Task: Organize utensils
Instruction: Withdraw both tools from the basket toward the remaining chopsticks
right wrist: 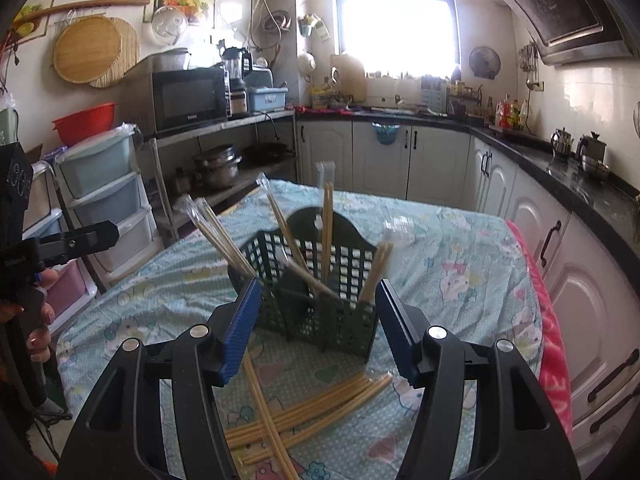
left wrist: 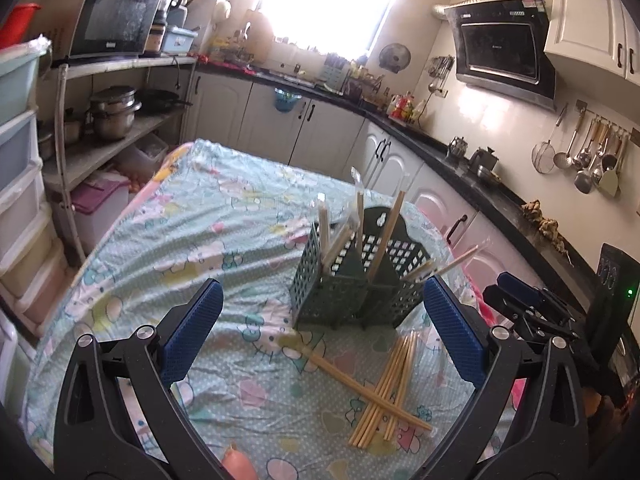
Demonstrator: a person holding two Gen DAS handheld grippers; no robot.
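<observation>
Chopsticks Half Sorted on Kitchen Surface

Chopsticks (left wrist: 384,392) are seen loose on the cloth-covered surface (left wrist: 208,216), just before a green basket (left wrist: 352,280) where wrapped pairs (right wrist: 326,236) stand upright. Left hand-held gripper (left wrist: 320,332) and right hand-held gripper (right wrist: 318,328) are held spread, pinching nothing.

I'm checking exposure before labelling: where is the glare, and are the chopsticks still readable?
Left wrist view: the window is blown out white, yet the loose chopsticks on the cloth stay crisp. Right wrist view: the window glares too, the wrapped chopsticks in the basket look slightly soft, and fisheye bends the counters.
</observation>
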